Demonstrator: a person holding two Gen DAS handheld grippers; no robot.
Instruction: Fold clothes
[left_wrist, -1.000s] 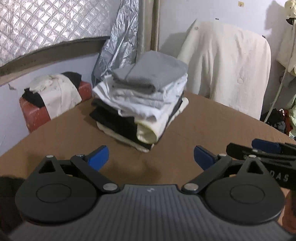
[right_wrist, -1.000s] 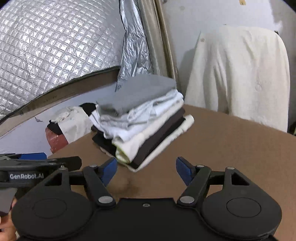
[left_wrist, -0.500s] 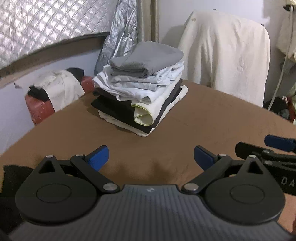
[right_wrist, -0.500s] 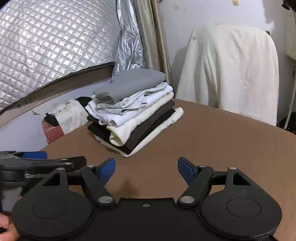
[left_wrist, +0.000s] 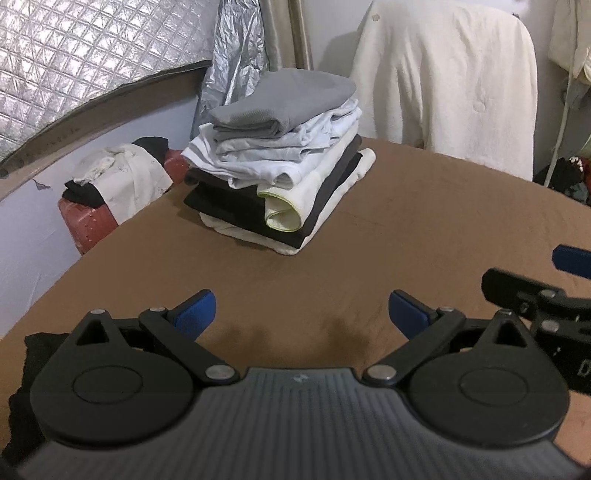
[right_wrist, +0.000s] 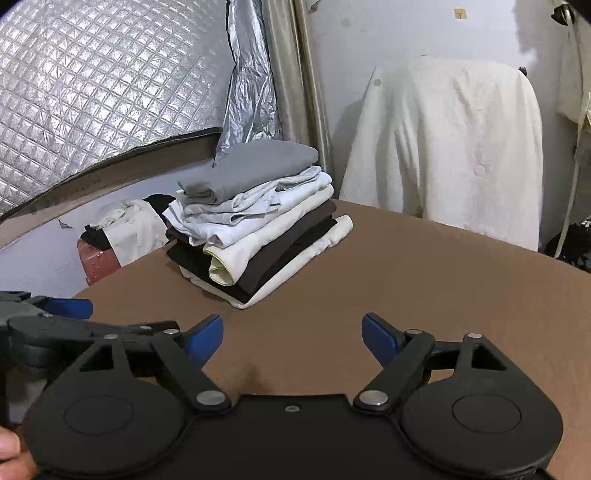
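Clothes (left_wrist: 280, 166) stacked neat, upper middle of frame on bench (left_wrist: 406, 229); both fingers apart, empty, right fingers (right_wrist: 378, 338) just widened, ready.

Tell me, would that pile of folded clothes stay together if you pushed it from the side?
Probably not: the stack of folded clothes already leans, its layers offset. The grey top piece would likely slide first. Soft cloth should bunch rather than move as one.

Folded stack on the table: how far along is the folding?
Done: a stack of folded clothes sits on the brown table, grey garment on top. In hand: nothing; the left gripper and right gripper are open and empty. Left: possibly the dark cloth at the near table edge.
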